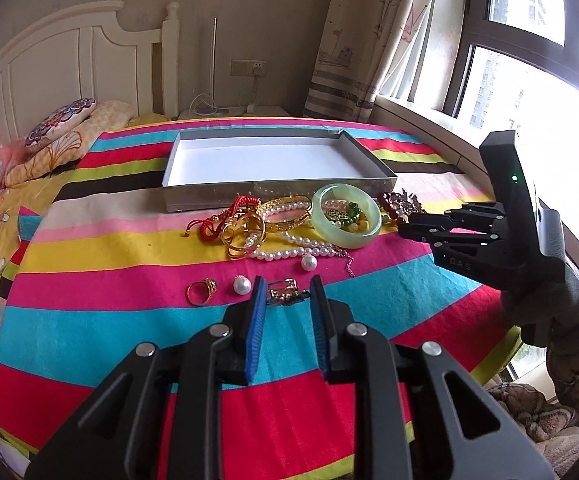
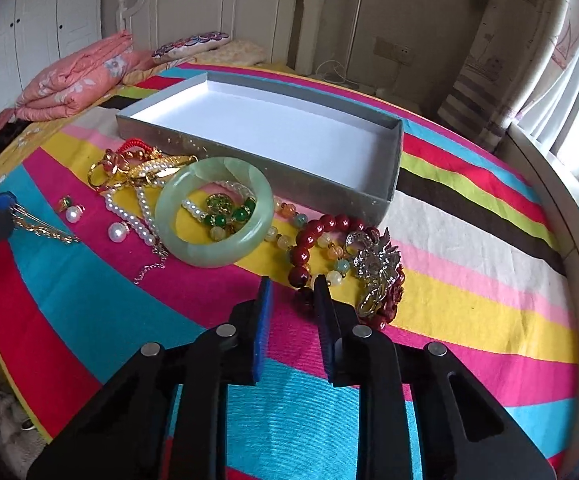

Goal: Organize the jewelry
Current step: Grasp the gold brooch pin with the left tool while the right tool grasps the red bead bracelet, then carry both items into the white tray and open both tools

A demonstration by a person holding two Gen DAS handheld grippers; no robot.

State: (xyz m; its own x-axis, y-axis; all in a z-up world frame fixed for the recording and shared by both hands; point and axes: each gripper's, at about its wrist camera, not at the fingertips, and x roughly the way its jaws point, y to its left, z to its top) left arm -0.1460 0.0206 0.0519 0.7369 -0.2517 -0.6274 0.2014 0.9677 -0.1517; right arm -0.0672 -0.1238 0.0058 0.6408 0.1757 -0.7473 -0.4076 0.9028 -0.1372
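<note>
Fingers of the left gripper stand parted at lower centre of the left wrist view, a small gold clasp piece lying between their tips on the striped bedspread. Parted too are those of the right gripper, empty, tips just beside a red bead bracelet. Above them, mid-frame, the jade bangle rings green beads, pearls trailing to its left. Behind, toward the upper centre, sits the open grey box, white inside.
</note>
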